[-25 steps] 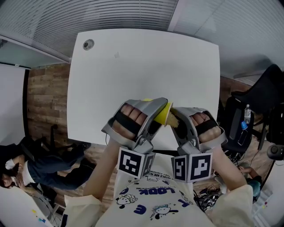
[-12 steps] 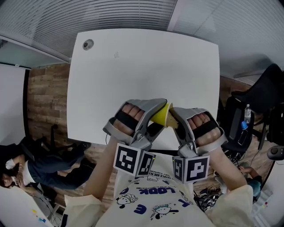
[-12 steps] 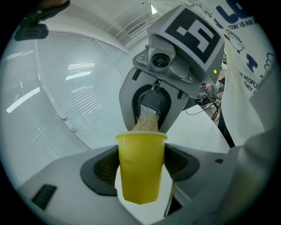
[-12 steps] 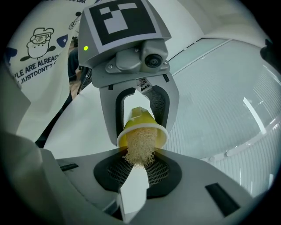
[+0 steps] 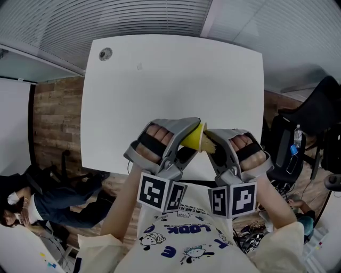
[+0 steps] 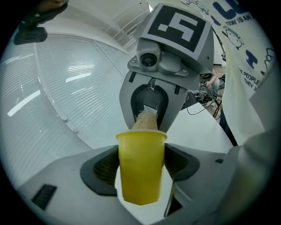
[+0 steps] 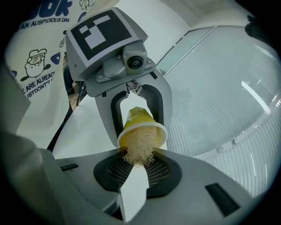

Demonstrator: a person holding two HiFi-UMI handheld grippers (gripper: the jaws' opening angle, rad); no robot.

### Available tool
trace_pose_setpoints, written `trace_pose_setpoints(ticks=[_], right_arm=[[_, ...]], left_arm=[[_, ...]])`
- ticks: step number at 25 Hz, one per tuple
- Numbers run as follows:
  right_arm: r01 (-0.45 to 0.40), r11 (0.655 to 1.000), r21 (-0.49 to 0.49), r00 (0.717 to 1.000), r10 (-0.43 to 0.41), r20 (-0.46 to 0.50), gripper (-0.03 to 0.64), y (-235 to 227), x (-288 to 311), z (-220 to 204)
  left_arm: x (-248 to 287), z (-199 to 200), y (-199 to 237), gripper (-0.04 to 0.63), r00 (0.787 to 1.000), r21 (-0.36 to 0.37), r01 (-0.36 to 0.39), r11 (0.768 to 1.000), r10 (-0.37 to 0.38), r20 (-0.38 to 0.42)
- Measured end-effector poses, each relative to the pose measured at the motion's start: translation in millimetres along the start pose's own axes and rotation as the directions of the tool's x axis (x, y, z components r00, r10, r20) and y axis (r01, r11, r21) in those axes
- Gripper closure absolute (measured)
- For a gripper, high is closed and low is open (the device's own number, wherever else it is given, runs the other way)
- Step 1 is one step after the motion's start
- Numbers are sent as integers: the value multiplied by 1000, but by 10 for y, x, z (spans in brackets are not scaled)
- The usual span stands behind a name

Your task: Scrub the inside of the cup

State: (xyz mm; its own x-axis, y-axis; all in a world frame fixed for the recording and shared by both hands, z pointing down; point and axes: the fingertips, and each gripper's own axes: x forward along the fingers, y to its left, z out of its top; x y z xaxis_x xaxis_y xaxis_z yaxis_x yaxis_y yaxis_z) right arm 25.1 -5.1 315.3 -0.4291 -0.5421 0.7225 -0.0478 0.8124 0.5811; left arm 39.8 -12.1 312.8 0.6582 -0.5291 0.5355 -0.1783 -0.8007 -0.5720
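White surface (image 5: 170, 80), grommet hole (image 5: 105, 53) at far-left corner. Wood-plank floor (image 5: 53, 122) left. Slatted blinds (image 5: 106, 16) beyond. Black chair (image 5: 319, 112) right, bottle (image 5: 295, 141) near it.

Yellow cup (image 5: 194, 137) between left gripper (image 5: 184, 140) and right gripper (image 5: 211, 142), above white table (image 5: 160, 80).

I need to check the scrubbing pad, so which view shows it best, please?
The right gripper view: the fibrous pad runs from the jaws into the yellow cup. The left gripper view shows only a tuft above the rim; the head view, a sliver.
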Motion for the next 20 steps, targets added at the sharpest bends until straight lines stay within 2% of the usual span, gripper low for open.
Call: trace_pose_setpoints(ticks=[5,20], right_arm=[[-1,1000,3,1000,1,-6,551,-22,10,-3],[37,998,47,999,-36,-20,551,-120,-7,-66]], left_arm=[[-9,-76,28,258,1000,11,-13,1000,13,-19],[-62,-235,157,258,997,-17,-57,998,56,-45]])
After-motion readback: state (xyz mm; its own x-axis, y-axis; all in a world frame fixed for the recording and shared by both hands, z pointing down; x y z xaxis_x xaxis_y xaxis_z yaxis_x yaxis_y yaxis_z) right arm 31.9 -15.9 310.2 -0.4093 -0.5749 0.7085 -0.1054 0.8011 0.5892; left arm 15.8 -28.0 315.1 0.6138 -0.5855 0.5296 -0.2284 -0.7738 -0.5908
